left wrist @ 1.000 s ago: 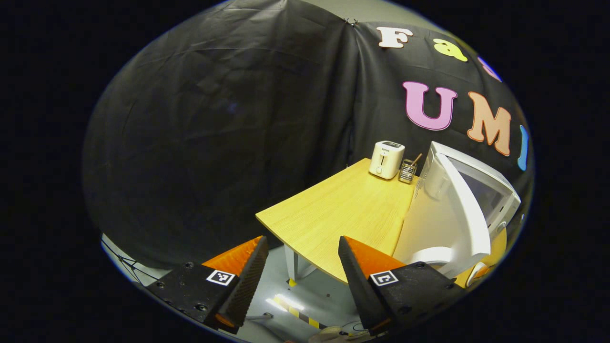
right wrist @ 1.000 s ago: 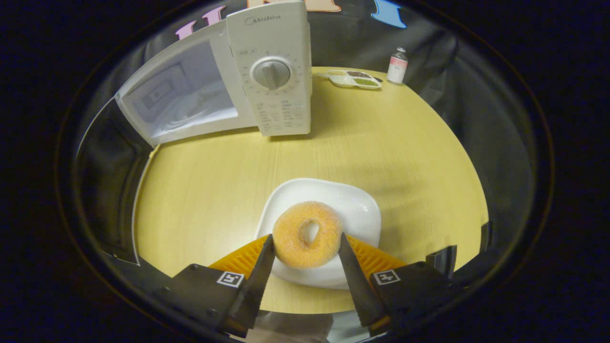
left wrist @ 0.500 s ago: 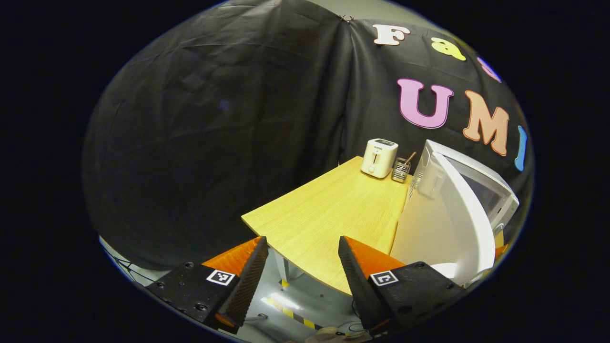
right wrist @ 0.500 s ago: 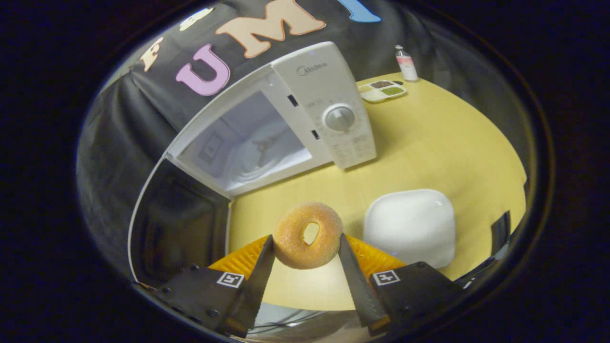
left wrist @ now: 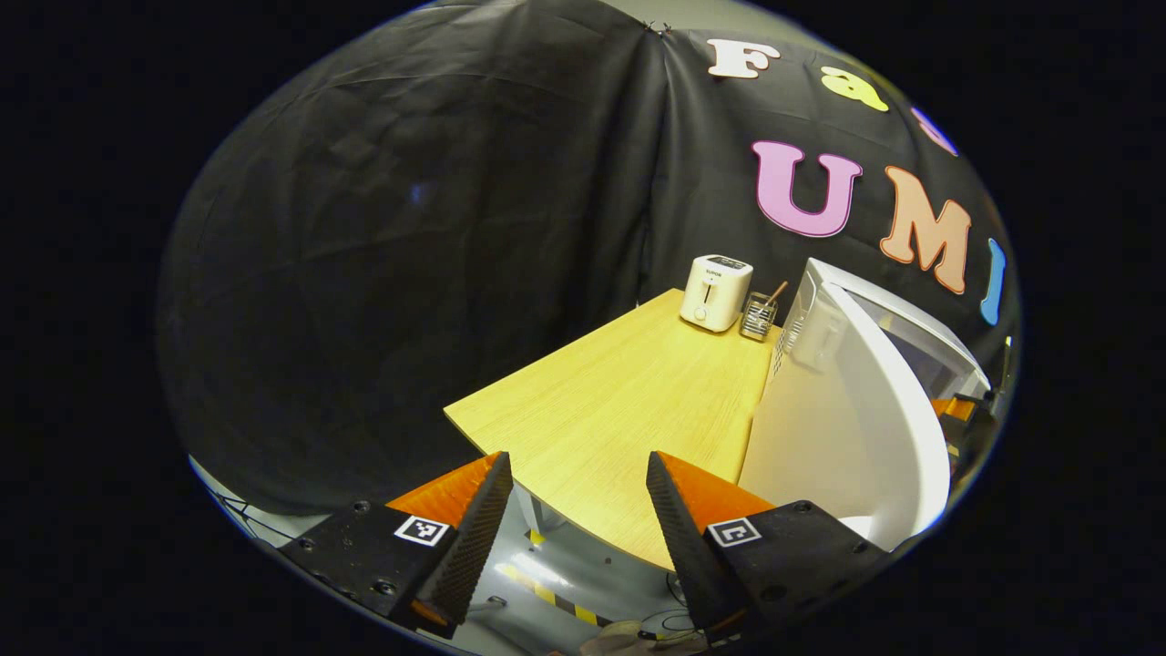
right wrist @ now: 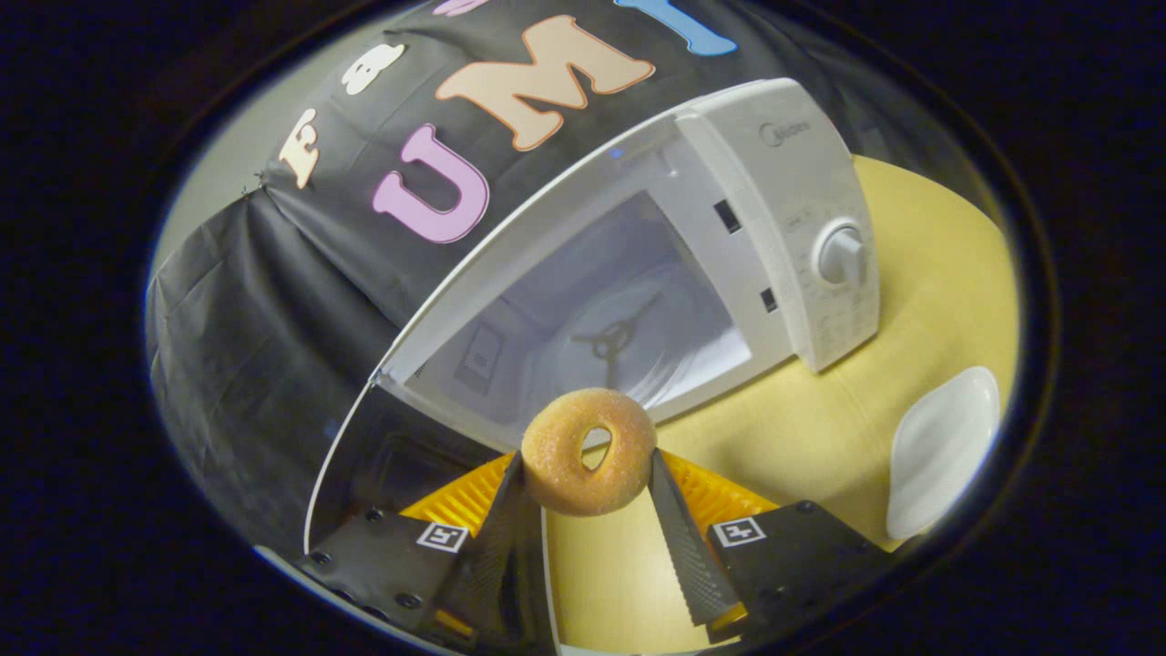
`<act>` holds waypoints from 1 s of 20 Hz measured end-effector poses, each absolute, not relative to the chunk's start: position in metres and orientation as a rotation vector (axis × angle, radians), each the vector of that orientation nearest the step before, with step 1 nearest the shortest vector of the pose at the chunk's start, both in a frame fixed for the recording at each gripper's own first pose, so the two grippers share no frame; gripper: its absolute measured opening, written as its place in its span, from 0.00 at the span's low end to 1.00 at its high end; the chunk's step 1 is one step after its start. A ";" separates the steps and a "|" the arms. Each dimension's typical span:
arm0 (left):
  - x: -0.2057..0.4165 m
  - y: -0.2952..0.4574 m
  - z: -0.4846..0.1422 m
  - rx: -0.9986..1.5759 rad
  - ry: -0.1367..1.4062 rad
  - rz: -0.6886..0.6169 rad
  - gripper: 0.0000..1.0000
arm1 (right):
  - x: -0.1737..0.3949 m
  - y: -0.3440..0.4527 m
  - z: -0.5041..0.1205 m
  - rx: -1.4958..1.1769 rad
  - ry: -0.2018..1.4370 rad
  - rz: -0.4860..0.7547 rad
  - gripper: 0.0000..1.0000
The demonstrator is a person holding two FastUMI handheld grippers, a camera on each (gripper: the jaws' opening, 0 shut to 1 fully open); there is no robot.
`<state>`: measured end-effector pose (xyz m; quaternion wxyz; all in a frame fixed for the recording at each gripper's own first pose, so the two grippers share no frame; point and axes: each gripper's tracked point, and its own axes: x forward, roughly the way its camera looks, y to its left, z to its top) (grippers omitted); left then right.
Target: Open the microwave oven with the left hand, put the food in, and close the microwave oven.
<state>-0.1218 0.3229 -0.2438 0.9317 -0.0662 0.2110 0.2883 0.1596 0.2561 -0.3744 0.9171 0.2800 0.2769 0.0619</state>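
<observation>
Both fingers (right wrist: pixel 510 510) pinch doughnut (right wrist: pixel 588 451); toaster (left wrist: pixel 716 292) leftward.

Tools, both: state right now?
Left tool: open, holding nothing.
Right tool: closed on the donut, facing the open microwave.

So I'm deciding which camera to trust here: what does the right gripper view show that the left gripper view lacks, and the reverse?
Right gripper view: the right gripper shut on the donut, the microwave's open cavity, its dial and the empty white plate.

Left gripper view: the open left gripper holding nothing, the toaster and a small holder beside it.

Both: the microwave, its open door and the wooden table.
</observation>
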 end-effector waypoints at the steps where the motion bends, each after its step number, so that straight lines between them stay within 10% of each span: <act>1: -0.122 0.323 -0.244 -0.135 0.434 0.593 0.88 | 0.169 0.261 -0.377 0.587 0.556 0.115 0.82; 16: -0.134 0.332 -0.247 -0.146 0.481 0.625 0.87 | 0.278 0.265 -0.397 0.614 0.392 -0.114 0.73; 20: -0.134 0.330 -0.244 -0.145 0.470 0.623 0.87 | 0.282 0.259 -0.395 0.589 0.360 -0.132 0.99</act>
